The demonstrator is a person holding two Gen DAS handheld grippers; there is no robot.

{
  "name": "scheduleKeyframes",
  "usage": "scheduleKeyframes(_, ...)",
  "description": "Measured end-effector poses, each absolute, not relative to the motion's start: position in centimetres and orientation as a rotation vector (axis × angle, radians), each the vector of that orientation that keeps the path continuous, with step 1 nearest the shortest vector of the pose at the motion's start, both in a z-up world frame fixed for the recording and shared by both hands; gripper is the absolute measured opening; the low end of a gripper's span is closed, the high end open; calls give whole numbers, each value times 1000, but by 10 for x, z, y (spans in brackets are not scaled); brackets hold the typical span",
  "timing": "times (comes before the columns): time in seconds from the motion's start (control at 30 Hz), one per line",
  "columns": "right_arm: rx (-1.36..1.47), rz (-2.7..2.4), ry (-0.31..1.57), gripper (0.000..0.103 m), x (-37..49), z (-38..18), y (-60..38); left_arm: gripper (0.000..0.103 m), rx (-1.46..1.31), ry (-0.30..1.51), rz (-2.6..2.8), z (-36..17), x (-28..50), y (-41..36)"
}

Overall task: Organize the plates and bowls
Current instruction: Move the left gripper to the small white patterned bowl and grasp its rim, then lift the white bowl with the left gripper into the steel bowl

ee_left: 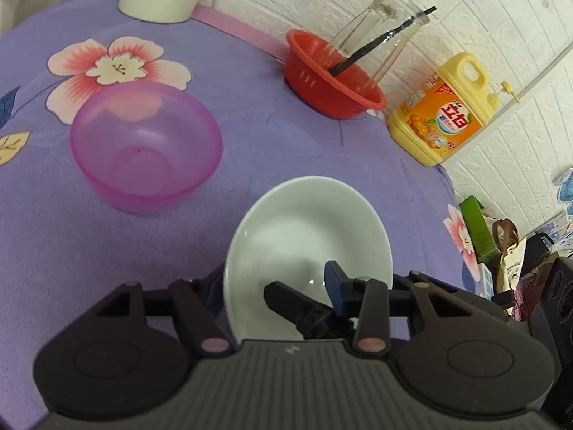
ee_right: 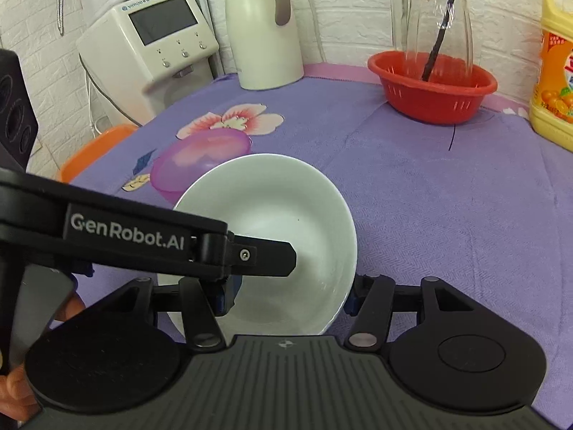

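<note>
Glossy white ceramic bowl (ee_right: 272,236) sits near the front of the worktop (ee_right: 429,186), covered in purple floral cloth. Both tongs work it at once. Left tongs (ee_right: 229,268) appear closed over the bowl's left rim, one finger inside, the other hidden beneath. Right tongs (ee_right: 290,294) stand wide open, straddling the near rim, gripping nothing.

Translucent pink plastic bowl (ee_left: 145,150) rests upright just behind the white one, apparently not touching.

Risks, as judged:
- Glazed rim held on one narrow edge: may slip or rotate out if lifted fast.
- Two tongs crowded on one bowl: fingers could collide.
- Stacking into the light pink bowl could shove or tip it.
</note>
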State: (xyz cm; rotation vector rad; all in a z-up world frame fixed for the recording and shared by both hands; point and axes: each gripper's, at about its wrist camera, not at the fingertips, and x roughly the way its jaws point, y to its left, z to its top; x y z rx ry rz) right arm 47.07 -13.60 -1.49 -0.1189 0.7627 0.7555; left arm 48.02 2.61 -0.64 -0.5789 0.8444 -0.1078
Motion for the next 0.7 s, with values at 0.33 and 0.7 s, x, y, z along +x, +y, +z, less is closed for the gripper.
scheduleKeyframes(0.33,-122,722,787,99,451,-16,-143,42,-608,889,-144,-8,462,18)
scheduleKeyframes(0.7,-192,622,792,99,393,24,-176,42,-614,877,-275,29,407,-19)
